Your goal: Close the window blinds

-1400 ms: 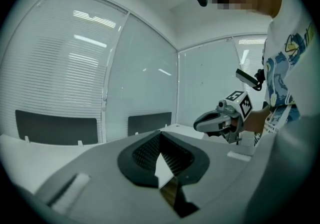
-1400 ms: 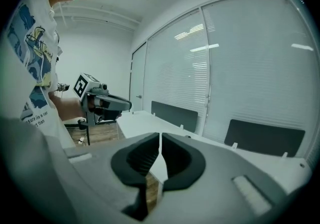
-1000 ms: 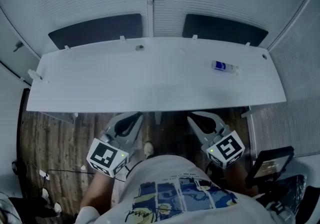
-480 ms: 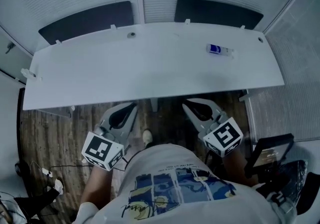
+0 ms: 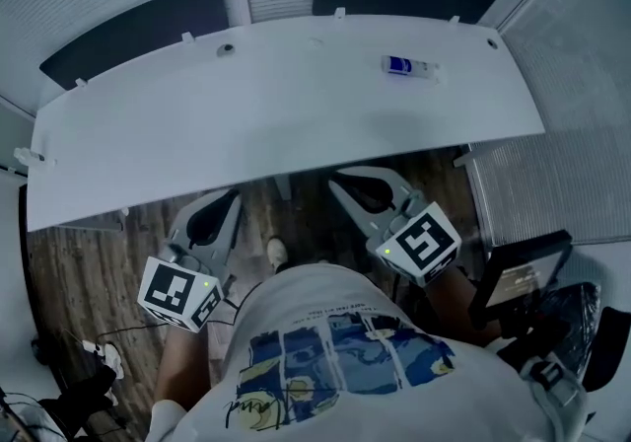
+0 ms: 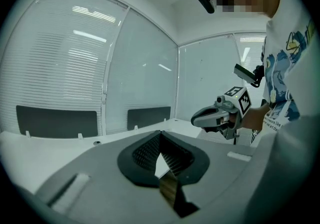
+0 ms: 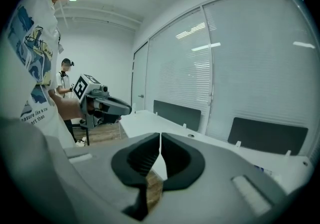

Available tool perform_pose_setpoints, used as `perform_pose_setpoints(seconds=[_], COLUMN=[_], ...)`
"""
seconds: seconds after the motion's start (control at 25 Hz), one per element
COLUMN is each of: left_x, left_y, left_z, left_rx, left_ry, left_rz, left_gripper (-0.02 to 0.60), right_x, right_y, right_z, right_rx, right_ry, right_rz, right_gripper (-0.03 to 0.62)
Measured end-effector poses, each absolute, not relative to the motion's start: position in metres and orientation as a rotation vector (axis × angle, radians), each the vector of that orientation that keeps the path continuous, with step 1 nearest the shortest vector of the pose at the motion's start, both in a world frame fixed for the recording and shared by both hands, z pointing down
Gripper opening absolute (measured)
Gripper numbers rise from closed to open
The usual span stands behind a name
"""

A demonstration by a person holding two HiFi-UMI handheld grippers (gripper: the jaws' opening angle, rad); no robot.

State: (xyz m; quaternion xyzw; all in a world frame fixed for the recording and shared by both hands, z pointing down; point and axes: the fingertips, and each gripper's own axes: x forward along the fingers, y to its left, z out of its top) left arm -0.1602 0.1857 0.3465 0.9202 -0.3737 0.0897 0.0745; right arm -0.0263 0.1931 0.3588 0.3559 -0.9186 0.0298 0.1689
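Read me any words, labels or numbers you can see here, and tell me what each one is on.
Nothing here reads cleanly.
Bottle on the desk: blue label, too small to read.
Shirt: handwritten line under the picture print, too blurred to read.
Left cube and right cube: black-and-white square codes, no letters or numbers.

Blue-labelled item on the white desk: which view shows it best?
The head view: the blue-labelled item lies in full sight on the white desk, near its far right end. The right gripper view catches at most a sliver; the left gripper view shows none of it.
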Motion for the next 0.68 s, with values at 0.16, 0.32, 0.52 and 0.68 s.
perform_pose_setpoints(seconds=[0.16,0.32,0.52,0.68], left_x=[-0.159,-0.154,-0.157,-0.164], left_y=[0.180,0.177,0.152,0.134], left_z=[0.349,0.345,0.352,0.356], left_rx=[2.773,2.784,2.785,2.796], left_ry=[-1.118,-1.117,-1.063,-1.055], left_rz=[0.290,0.290,0.296,0.308], left_gripper=[0.005,0.005,0.005,0.005], right_x=[-0.028,-0.023,-0.031,-0.044], right_y=[0.185,0.187,0.165,0.145], right_z=[0.357,0.352,0.361,0.360], right_rx=[1.009,1.018,1.024,1.029], right_ry=[-2.633,-2.636,-2.605,-2.616], right_rz=[0.067,0.070,0.083,0.101], right_gripper=[0.009,0.008,0.008,0.008])
